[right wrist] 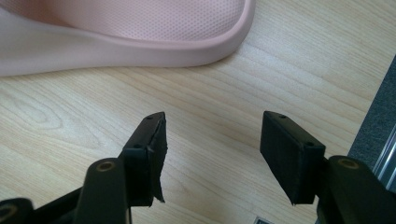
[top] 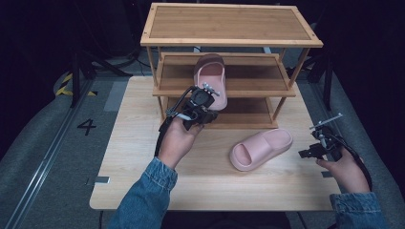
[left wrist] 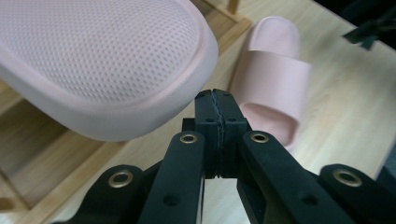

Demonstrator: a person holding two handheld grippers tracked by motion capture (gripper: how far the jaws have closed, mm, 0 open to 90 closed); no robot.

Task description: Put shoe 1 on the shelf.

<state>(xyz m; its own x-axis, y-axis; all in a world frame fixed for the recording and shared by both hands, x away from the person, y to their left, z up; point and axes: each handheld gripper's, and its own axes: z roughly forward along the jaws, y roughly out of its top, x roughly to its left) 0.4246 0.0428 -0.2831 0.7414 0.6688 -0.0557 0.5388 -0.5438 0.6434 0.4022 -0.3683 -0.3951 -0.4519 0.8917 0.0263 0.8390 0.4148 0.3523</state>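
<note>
A pink slipper (top: 210,76) lies on the middle shelf of a wooden rack (top: 253,76), its heel (left wrist: 93,60) hanging over the shelf's front edge. My left gripper (top: 207,114) sits just below and in front of that heel. In the left gripper view its jaws (left wrist: 215,100) are pressed together with nothing between them and do not touch the slipper. A second pink slipper (top: 260,149) (left wrist: 275,79) lies on the table. My right gripper (top: 305,153) (right wrist: 212,140) is open just right of that slipper's heel (right wrist: 140,32), low over the wood and holding nothing.
The three-tier rack stands at the back of the light wooden table (top: 138,143); its top shelf (top: 229,24) is bare. A grey floor strip and a metal rail (right wrist: 380,154) run along the table's right edge. Dark stands and cables lie behind the rack.
</note>
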